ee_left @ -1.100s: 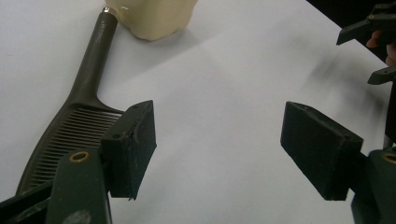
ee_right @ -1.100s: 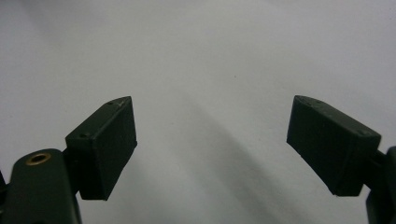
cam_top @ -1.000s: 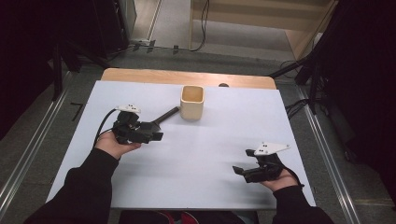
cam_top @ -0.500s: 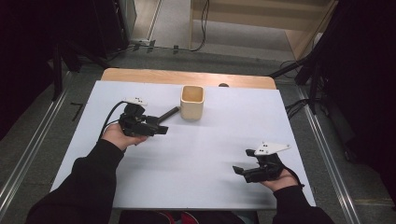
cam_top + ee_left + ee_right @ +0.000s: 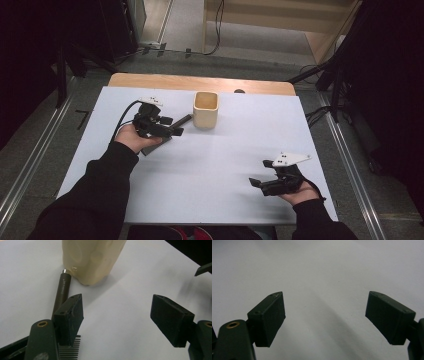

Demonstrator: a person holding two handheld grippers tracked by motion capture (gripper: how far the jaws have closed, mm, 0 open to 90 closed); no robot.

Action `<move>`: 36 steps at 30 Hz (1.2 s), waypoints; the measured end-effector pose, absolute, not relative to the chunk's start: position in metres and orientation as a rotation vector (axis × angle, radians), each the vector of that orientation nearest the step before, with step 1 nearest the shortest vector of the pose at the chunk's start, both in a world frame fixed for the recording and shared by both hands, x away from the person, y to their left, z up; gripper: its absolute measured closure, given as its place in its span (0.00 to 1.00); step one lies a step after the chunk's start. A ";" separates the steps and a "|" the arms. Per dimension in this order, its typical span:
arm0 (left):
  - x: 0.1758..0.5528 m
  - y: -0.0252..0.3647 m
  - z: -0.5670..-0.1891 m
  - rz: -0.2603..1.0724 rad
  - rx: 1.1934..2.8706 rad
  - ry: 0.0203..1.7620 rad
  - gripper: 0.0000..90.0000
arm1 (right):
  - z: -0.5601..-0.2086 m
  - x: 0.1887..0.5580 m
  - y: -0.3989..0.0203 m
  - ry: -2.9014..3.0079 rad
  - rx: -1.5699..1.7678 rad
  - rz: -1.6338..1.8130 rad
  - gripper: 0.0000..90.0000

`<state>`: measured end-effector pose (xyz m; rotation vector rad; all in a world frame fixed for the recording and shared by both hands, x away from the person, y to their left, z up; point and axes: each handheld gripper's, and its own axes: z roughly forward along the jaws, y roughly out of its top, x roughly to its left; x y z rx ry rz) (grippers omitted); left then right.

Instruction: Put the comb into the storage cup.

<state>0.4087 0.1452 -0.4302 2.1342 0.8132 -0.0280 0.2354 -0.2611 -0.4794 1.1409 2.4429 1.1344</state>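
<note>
Near the table's (image 5: pixel 300 125) far edge, a slim, stiff, light-looking pen (image 5: pixel 61 293) touches the cup (image 5: pixel 205 109) — best pinched mid-barrel; left gripper (image 5: pixel 120 322) and right gripper (image 5: pixel 324 320) gape wide, empty.

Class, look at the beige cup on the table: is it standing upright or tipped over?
Upright. The beige cup stands on its base with its open mouth facing up in the high view; a dark pen lies beside it.

- I see a matt white sheet (image 5: pixel 210 170) over the counter's pale wood edge (image 5: pixel 200 82).
- The cream cup (image 5: pixel 92 257) looks smooth, faintly glossy.
- My left jaws: matt black, scuffed.
- The dark comb handle (image 5: pixel 61 293) has a metal tip.
</note>
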 end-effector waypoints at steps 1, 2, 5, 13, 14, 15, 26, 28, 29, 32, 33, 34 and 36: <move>0.411 0.143 -0.430 -0.030 2.138 0.807 0.30 | -0.480 0.235 -0.261 2.442 1.141 1.135 0.16; 0.412 0.142 -0.430 -0.029 2.140 0.804 0.30 | -0.479 0.235 -0.261 2.443 1.140 1.135 0.16; 0.415 0.138 -0.429 -0.022 2.144 0.784 0.30 | -0.479 0.235 -0.261 2.443 1.141 1.135 0.16; 0.427 0.135 -0.430 -0.036 2.147 0.797 0.30 | -0.479 0.235 -0.261 2.442 1.141 1.137 0.16; 0.429 0.134 -0.430 -0.035 2.145 0.793 0.30 | -0.479 0.236 -0.261 2.444 1.140 1.136 0.16; 0.430 0.133 -0.431 -0.038 2.143 0.793 0.30 | -0.480 0.236 -0.261 2.447 1.136 1.138 0.16; 0.443 0.125 -0.435 -0.007 2.171 0.777 0.31 | -0.479 0.235 -0.261 2.449 1.137 1.137 0.16; 0.446 0.124 -0.436 -0.016 2.168 0.787 0.31 | -0.479 0.235 -0.261 2.450 1.136 1.135 0.16; 0.448 0.123 -0.436 -0.015 2.182 0.791 0.31 | -0.480 0.235 -0.261 2.450 1.136 1.137 0.16; 0.453 0.121 -0.436 -0.013 2.190 0.792 0.31 | -0.479 0.235 -0.261 2.447 1.133 1.136 0.16; 0.455 0.120 -0.436 -0.010 2.196 0.789 0.31 | -0.479 0.235 -0.261 2.447 1.134 1.134 0.16; 0.456 0.120 -0.437 -0.007 2.192 0.789 0.31 | -0.479 0.235 -0.261 2.448 1.133 1.138 0.16; 0.458 0.119 -0.440 -0.001 2.182 0.798 0.32 | -0.479 0.236 -0.262 2.449 1.133 1.137 0.16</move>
